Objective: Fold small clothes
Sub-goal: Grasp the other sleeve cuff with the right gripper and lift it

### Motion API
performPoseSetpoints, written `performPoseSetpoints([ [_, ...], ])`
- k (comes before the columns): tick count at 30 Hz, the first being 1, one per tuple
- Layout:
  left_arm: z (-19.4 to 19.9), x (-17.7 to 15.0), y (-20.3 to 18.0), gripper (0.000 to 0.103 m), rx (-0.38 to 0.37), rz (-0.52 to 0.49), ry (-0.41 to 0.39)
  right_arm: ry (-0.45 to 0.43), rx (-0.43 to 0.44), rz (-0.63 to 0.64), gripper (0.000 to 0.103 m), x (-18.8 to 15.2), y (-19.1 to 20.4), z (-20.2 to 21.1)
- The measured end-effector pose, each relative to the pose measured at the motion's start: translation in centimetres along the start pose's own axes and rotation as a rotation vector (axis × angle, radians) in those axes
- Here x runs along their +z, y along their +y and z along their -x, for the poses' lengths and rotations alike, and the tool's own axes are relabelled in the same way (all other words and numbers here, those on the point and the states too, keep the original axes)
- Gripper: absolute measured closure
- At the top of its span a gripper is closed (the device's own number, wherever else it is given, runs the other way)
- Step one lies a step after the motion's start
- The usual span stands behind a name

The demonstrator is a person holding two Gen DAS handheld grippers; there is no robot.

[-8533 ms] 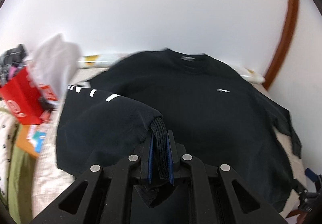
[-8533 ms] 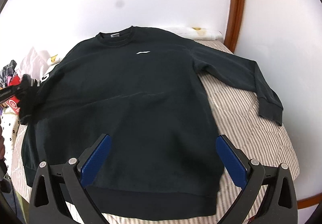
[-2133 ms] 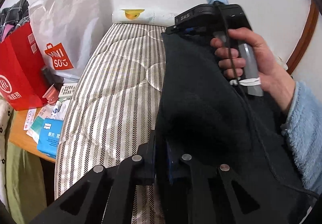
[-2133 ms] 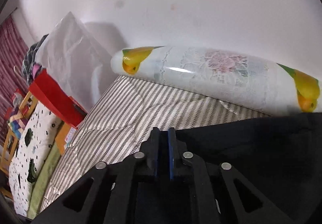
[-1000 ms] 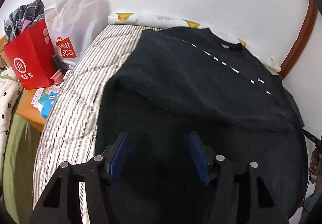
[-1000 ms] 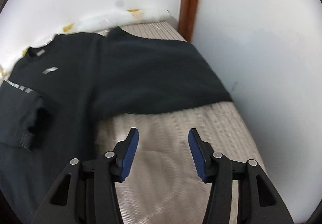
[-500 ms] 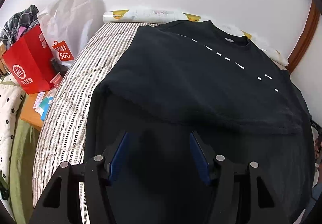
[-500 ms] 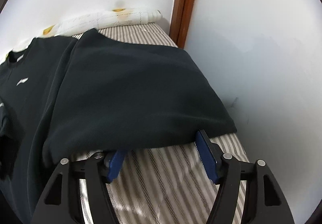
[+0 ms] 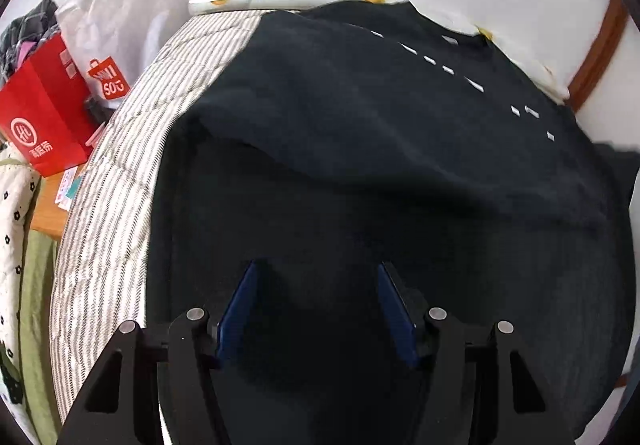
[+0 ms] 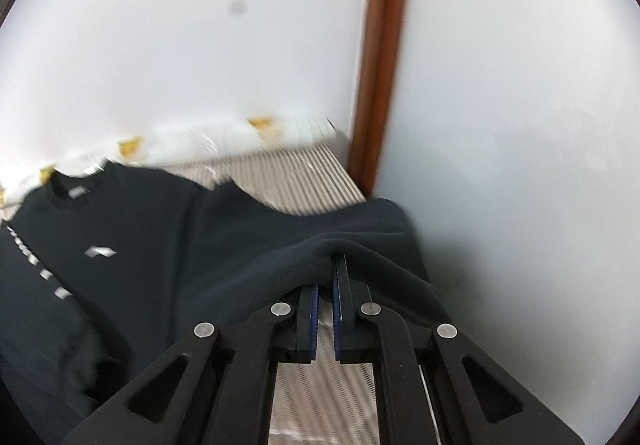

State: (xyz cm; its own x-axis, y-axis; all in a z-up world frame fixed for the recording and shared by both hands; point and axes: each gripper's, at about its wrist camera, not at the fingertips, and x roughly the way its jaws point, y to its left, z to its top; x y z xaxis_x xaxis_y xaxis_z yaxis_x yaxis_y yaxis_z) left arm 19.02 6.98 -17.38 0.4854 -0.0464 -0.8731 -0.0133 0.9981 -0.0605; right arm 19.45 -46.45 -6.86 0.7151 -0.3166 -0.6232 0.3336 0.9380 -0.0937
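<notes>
While my left gripper (image 9: 315,301) hovers unclenched over the black fleece sweatshirt (image 9: 360,149), my right gripper (image 10: 325,285) pinches its sleeve edge (image 10: 336,245), which I judge must next cross the body.

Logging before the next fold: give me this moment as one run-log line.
stage: second sleeve fold | right gripper: shut on sweatshirt sleeve, raised off striped bed cover | left gripper: open over sweatshirt body
</notes>
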Motion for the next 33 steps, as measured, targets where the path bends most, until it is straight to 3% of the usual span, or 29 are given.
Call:
performPoseSetpoints([
  [6, 0.3, -0.3, -0.5, 0.041, -0.013, -0.028, -0.001, -0.103, 0.080, 0.076, 0.097, 2.8, 6.5, 4.0],
  [10, 0.3, -0.3, -0.5, 0.039, -0.019, -0.029, 0.001, -0.066, 0.176, 0.113, 0.097, 1.2, 10.3, 4.5],
  [15, 0.4, -0.5, -0.4, 0.038, -0.021, -0.036, 0.010, 0.017, 0.212, 0.108, 0.096, -1.7, 12.1, 2.6],
  [19, 0.4, -0.6, -0.5, 0.037, -0.017, -0.040, 0.013, 0.092, 0.234, 0.100, 0.087, -4.3, 10.8, 2.0],
  [23, 0.2, -0.1, -0.6, 0.037, -0.012, -0.023, 0.011, 0.094, 0.230, 0.064, 0.049, -6.0, 6.7, 2.8],
  [28, -0.3, 1.0, -0.9, 0.037, -0.022, 0.019, -0.007, 0.075, 0.125, -0.015, 0.048, -7.3, -0.8, 3.9],
  [33, -0.8, 1.7, -1.2, 0.037, -0.010, 0.072, -0.029, 0.114, 0.038, -0.123, 0.048, -8.0, -7.4, 1.2],
])
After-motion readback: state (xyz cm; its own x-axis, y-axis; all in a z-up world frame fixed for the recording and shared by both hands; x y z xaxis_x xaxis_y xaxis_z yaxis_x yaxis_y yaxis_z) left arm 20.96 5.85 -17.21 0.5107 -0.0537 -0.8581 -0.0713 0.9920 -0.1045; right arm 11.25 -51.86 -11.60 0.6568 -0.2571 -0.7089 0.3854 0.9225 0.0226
